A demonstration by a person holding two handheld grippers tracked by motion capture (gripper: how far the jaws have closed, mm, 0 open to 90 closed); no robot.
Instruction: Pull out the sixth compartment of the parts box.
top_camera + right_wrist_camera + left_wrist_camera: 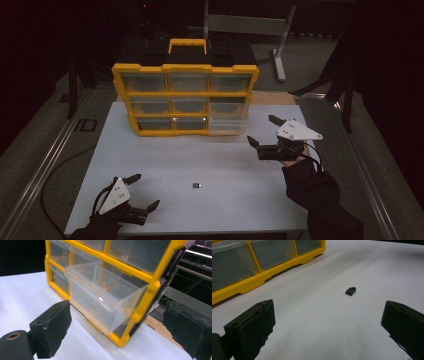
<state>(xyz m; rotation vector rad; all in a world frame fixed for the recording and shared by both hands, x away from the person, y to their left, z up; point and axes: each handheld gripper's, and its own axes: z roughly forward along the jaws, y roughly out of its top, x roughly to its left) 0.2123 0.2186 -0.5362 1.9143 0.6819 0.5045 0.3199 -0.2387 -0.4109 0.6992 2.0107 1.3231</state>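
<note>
A small dark adapter point(196, 185) lies alone on the white table point(165, 160), well apart from the yellow-framed parts cabinet point(185, 94) standing at the far edge, as a person works with a gripper in each hand. The left gripper point(140, 191) rests near the front left corner, jaws spread wide and holding nothing; its own camera looks between them at the adapter point(350, 291), which sits out ahead on the bare surface. The right gripper point(264, 131) hovers beside the cabinet's lower right corner, jaws likewise spread and empty, facing a clear plastic drawer point(105, 293) that stands pulled partway out of the frame. Judging from this, the drawer has been opened to take the part, while the pick-up, the carry to the drawer and the closing all appear left to do. The drawer looks empty, though glare on the plastic makes that hard to confirm. No brand or label can be read on the cabinet or the adapter; faint markings on the rail at the table's left are too dim to make out.
</note>
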